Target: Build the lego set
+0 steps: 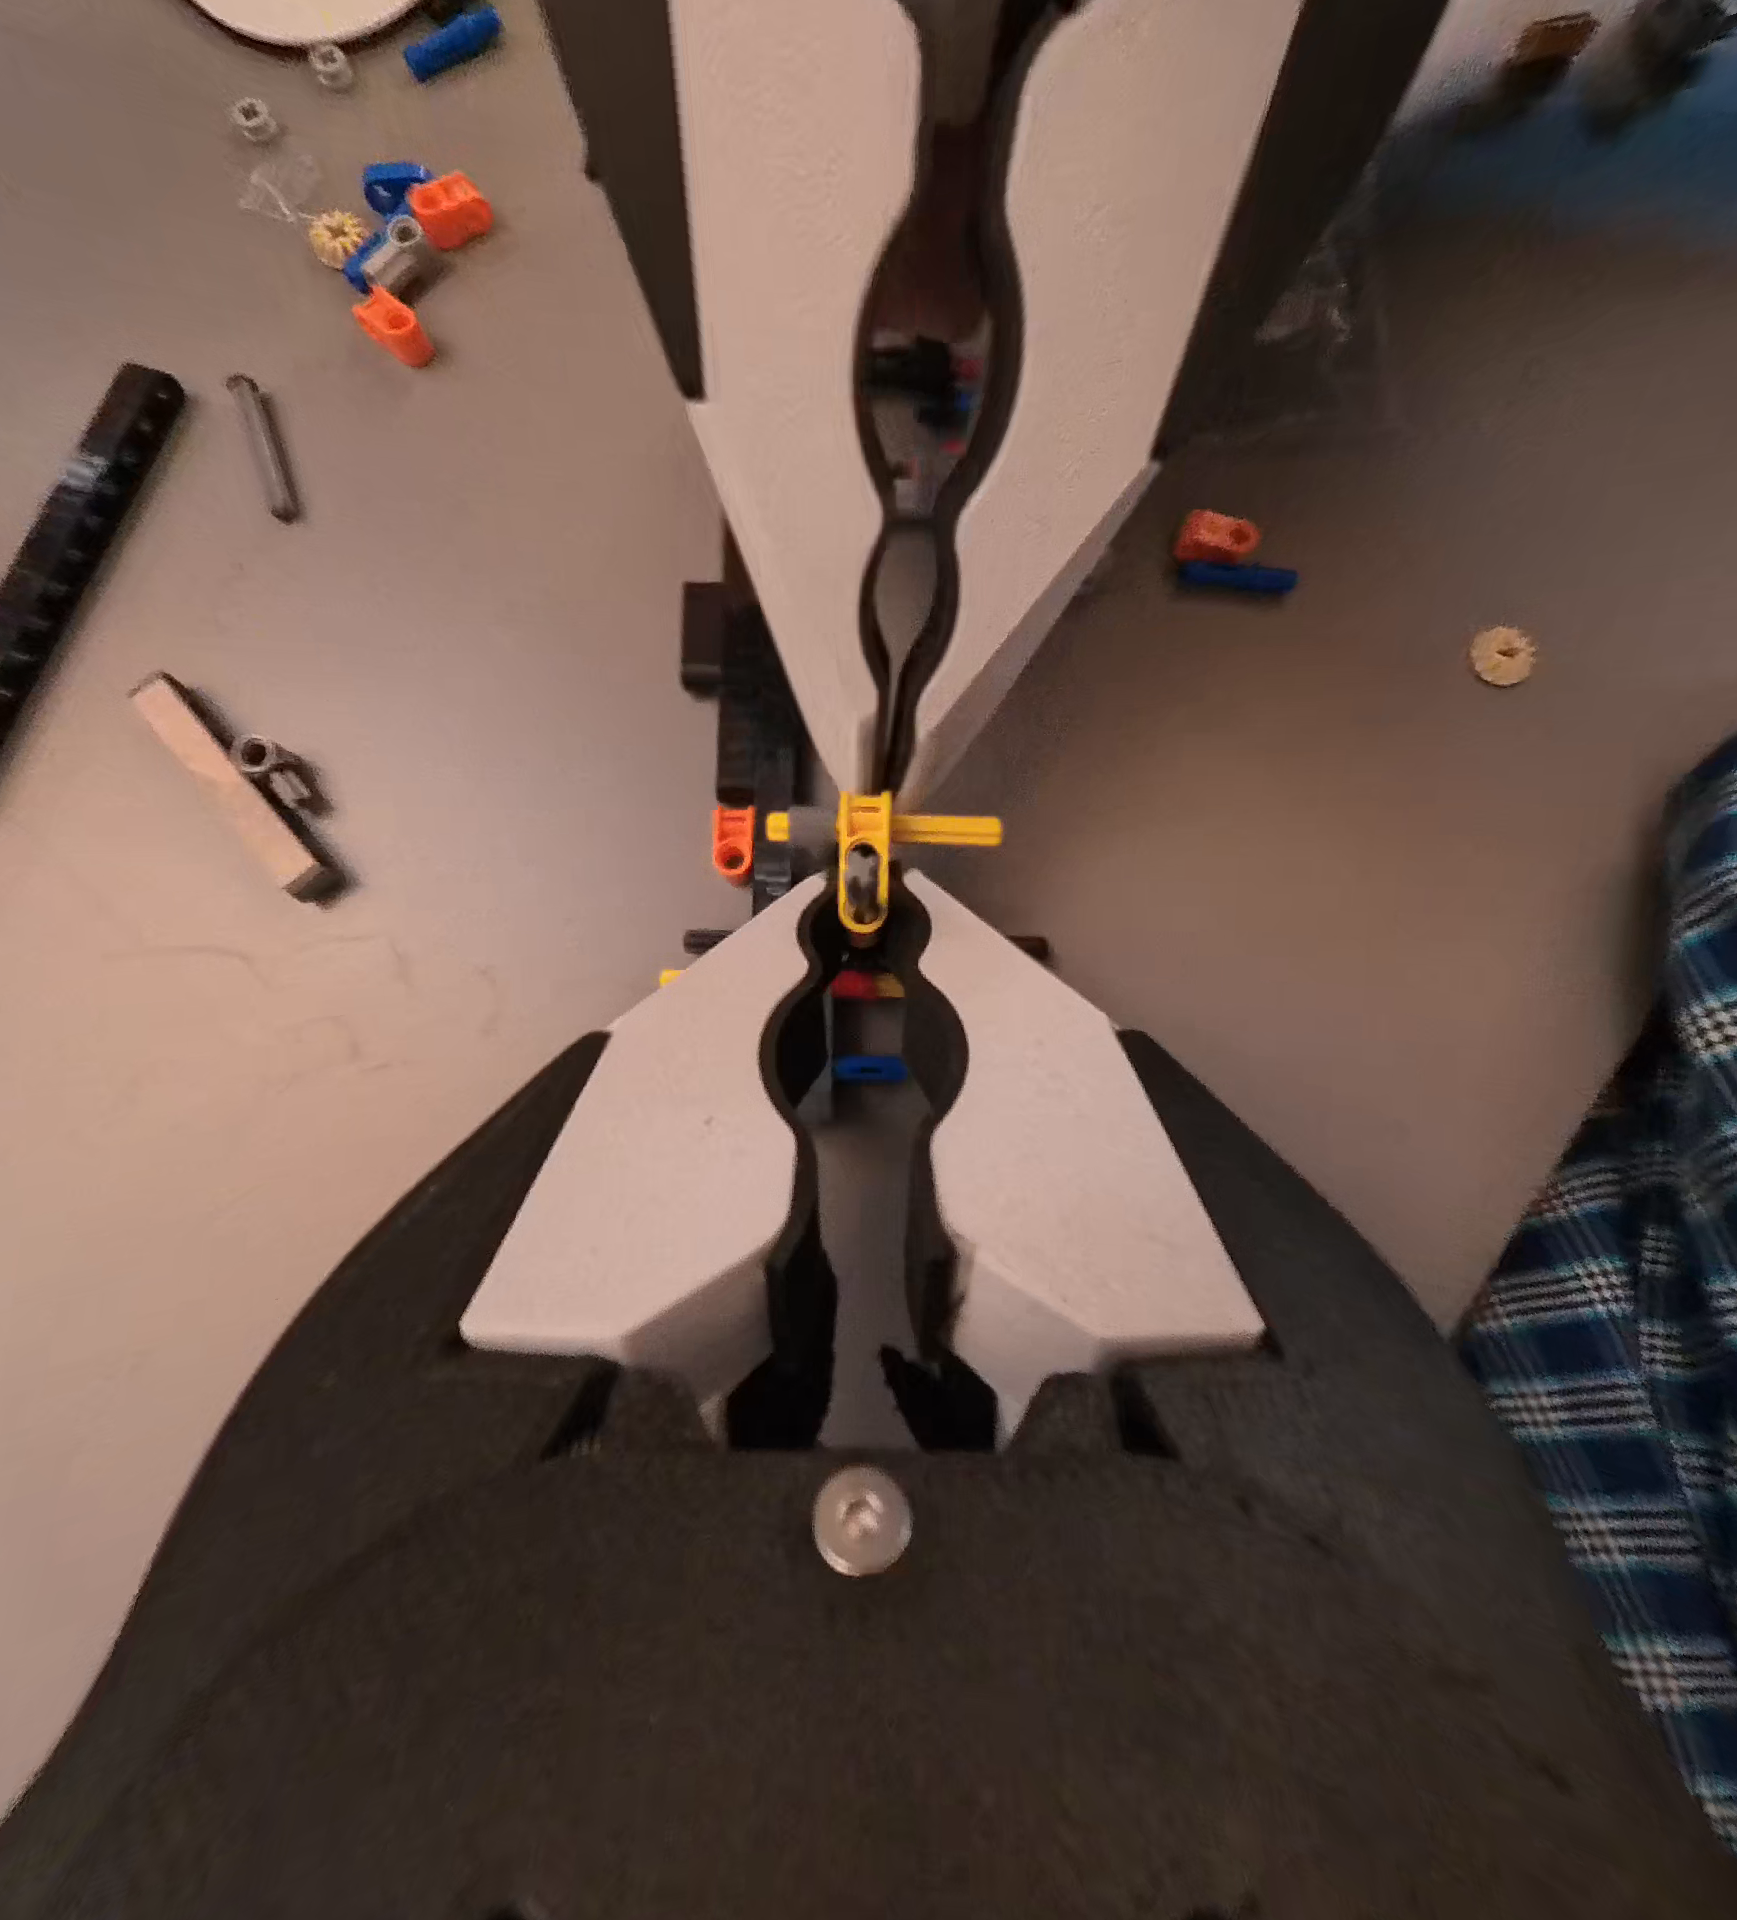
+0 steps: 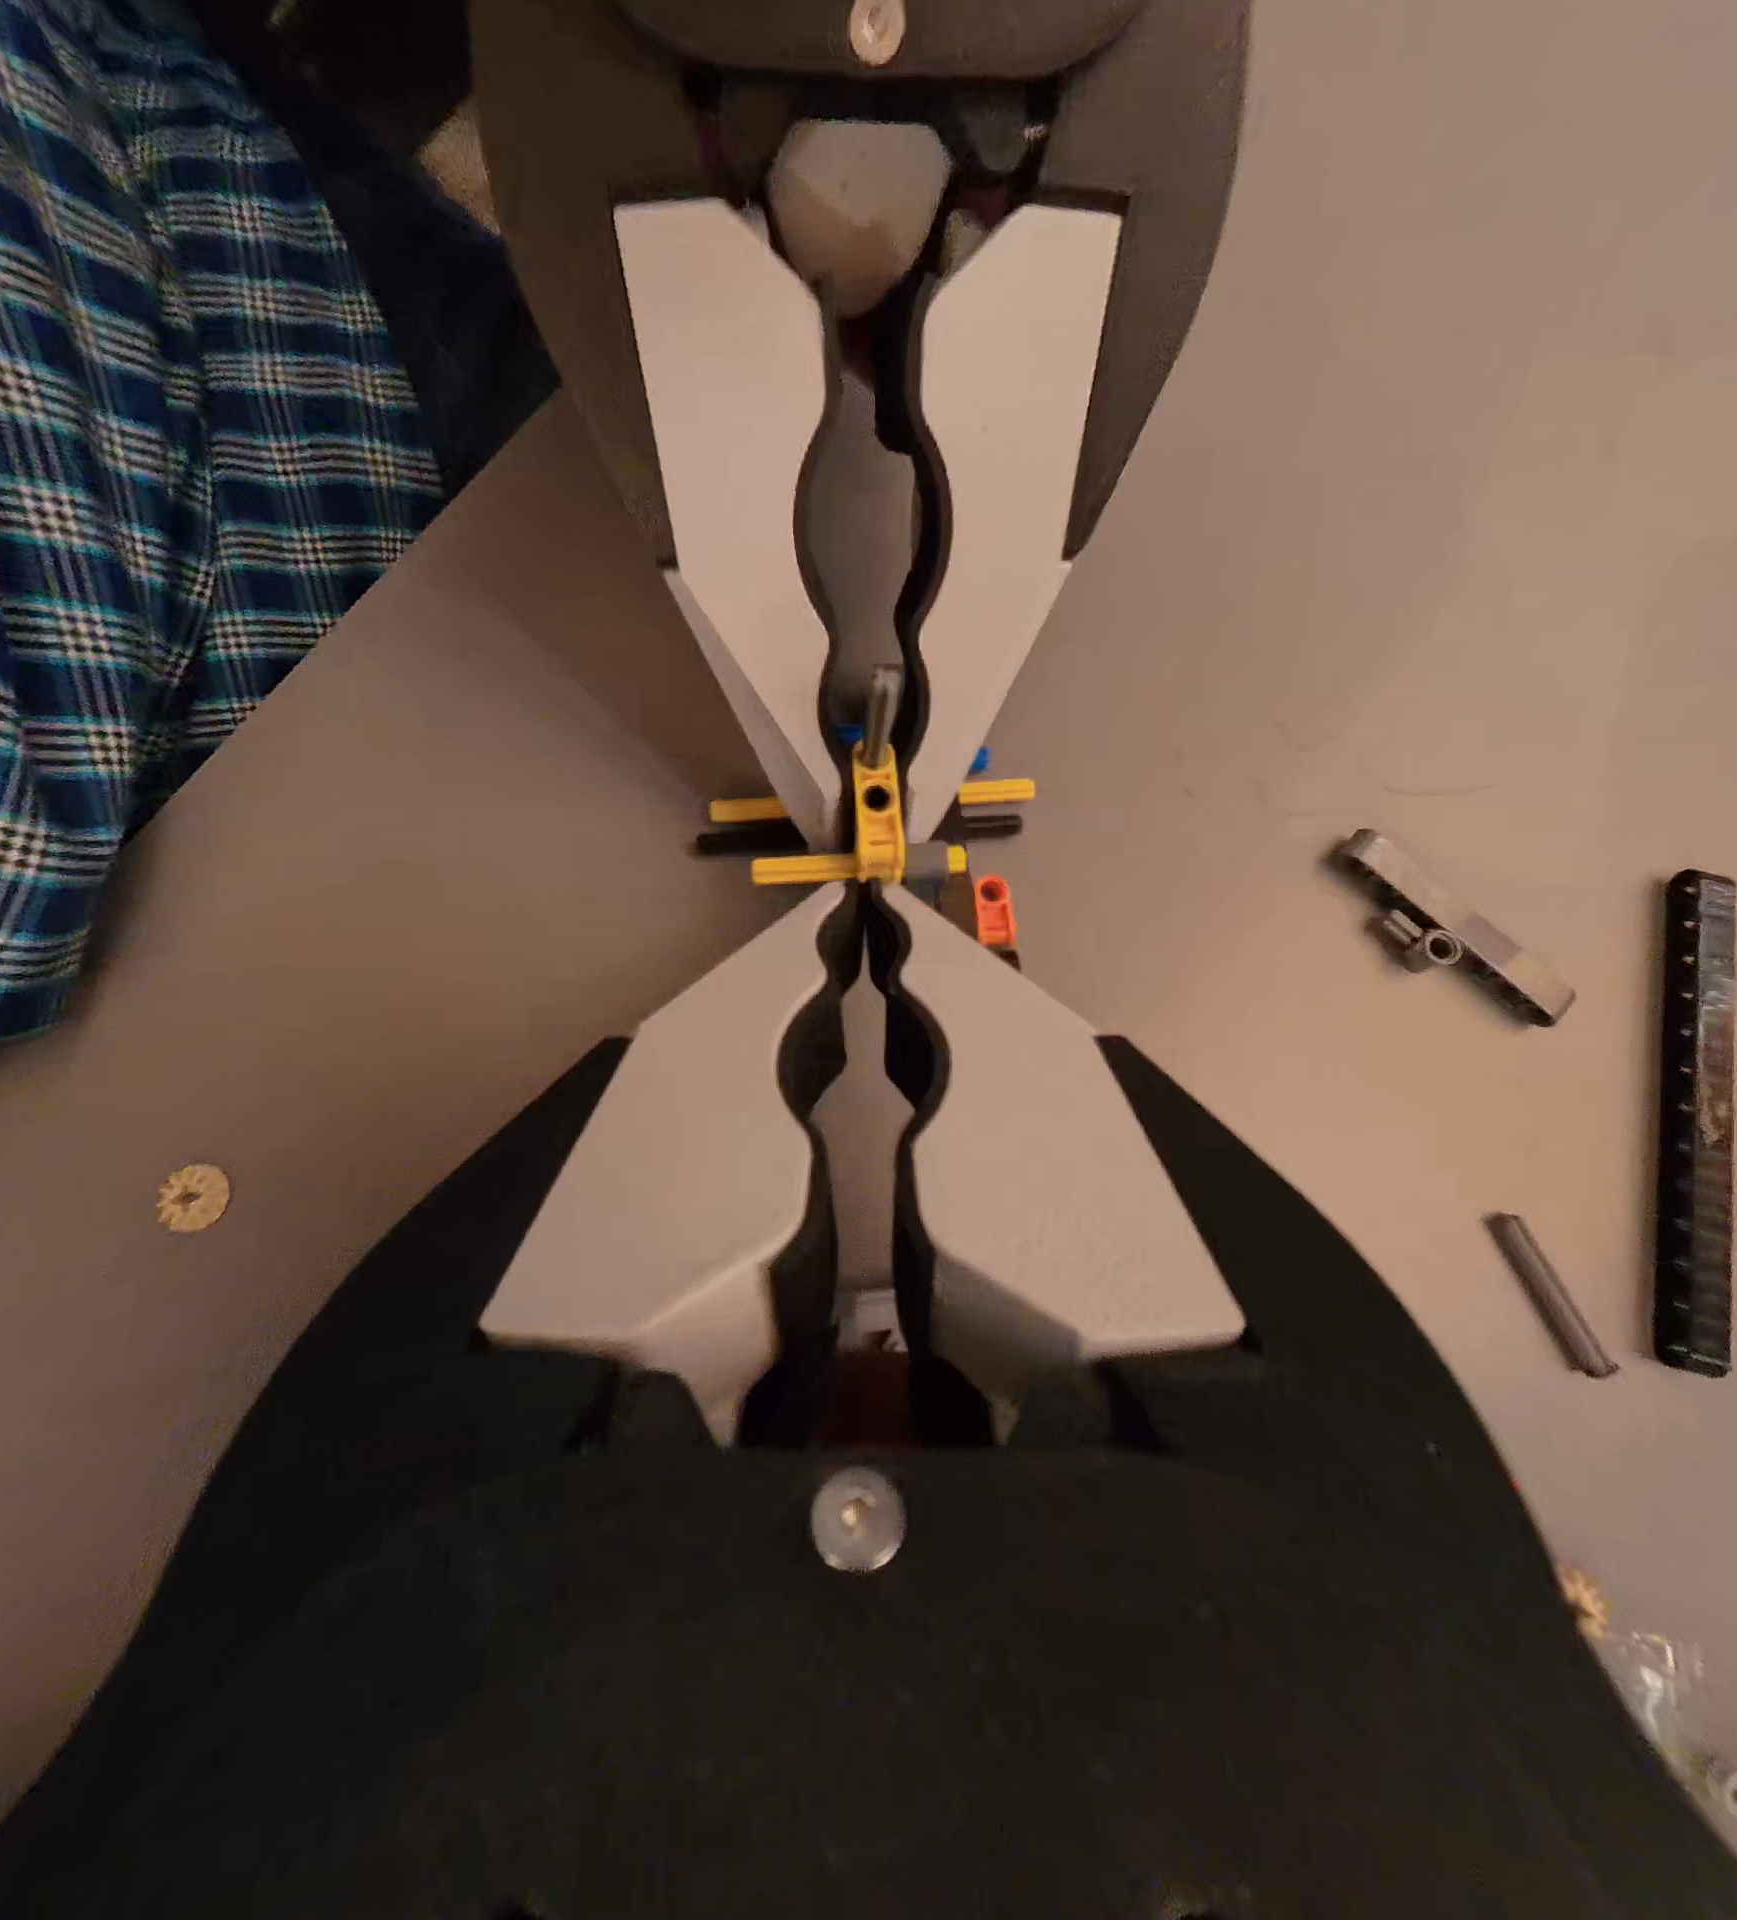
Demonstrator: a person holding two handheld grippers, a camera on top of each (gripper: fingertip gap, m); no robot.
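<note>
A small lego assembly [image 1: 864,862] with a yellow connector, a yellow cross axle, grey parts and an orange connector is held above the table between the two grippers, which face each other tip to tip. My left gripper [image 1: 864,904] is shut on the yellow connector's near end. It enters the right wrist view from the top [image 2: 879,810]. My right gripper [image 2: 864,909] has its jaws closed at the far end of the yellow connector [image 2: 879,821]. It comes in from the top of the left wrist view [image 1: 887,779]. The rest of the assembly is mostly hidden behind the fingers.
On the beige table lie a long black beam [image 1: 43,592], a grey axle [image 1: 266,447], a grey beam with a connector [image 1: 240,790], a pile of orange and blue pieces [image 1: 407,239], an orange and a blue piece [image 1: 1222,556] and a tan gear [image 1: 1503,655]. A person's plaid clothing [image 1: 1674,1247] borders the table. The tips of both grippers are at nearly the same place.
</note>
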